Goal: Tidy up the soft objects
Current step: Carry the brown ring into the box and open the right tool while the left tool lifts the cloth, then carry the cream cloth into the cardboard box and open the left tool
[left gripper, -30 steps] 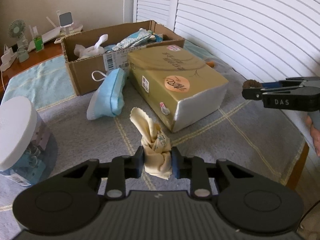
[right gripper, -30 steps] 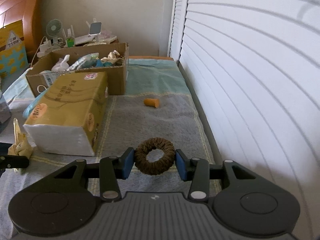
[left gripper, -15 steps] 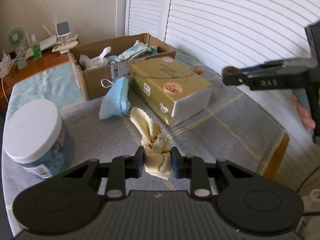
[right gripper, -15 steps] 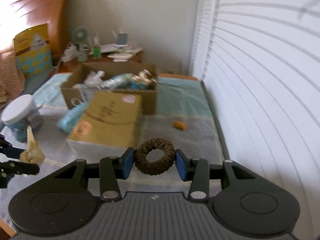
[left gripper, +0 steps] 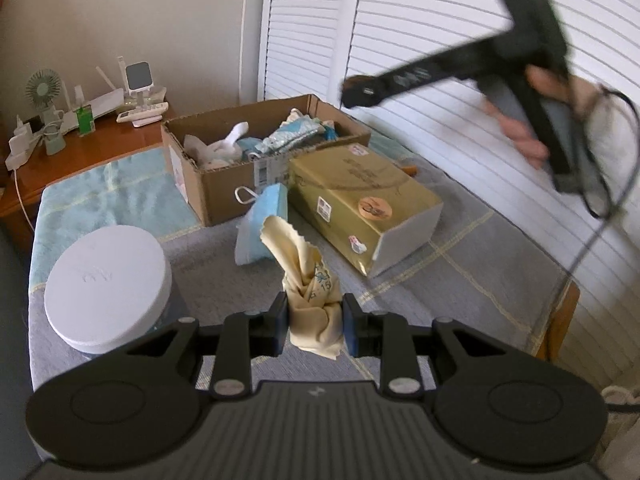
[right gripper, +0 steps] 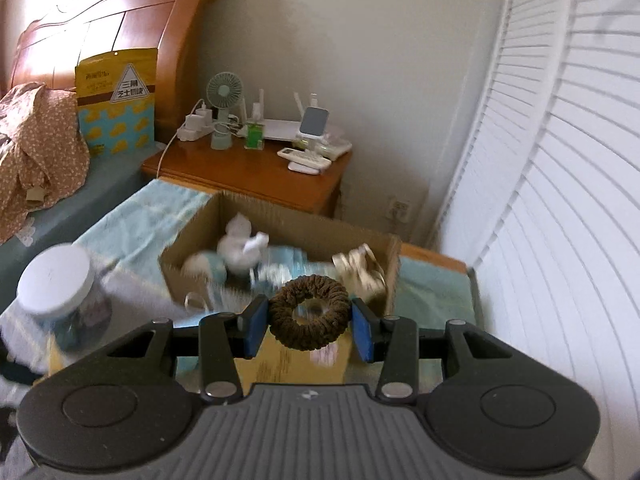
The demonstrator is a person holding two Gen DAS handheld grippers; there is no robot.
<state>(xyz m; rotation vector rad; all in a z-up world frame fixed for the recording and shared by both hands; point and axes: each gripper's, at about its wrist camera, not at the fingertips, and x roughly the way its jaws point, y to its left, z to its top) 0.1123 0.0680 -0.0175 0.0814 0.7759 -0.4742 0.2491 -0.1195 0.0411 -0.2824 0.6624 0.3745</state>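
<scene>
We hold the scrunchie (right gripper: 308, 312) pinched in the right gripper (right gripper: 309, 326) above the box (right gripper: 394, 256), and the cloth (left gripper: 310, 292) pinched in the left gripper (left gripper: 315, 322) over the bench's near edge. Risk: a release short of the box lands the scrunchie on the tissue pack (left gripper: 360, 200).

1. I see a desk (left gripper: 480, 264) covered by a grey towel, a light-blue one behind.
2. On it: cardboard box (left gripper: 224, 188), gold tissue pack (left gripper: 360, 204), blue pouch (left gripper: 262, 224), white-lidded jar (left gripper: 106, 284).
</scene>
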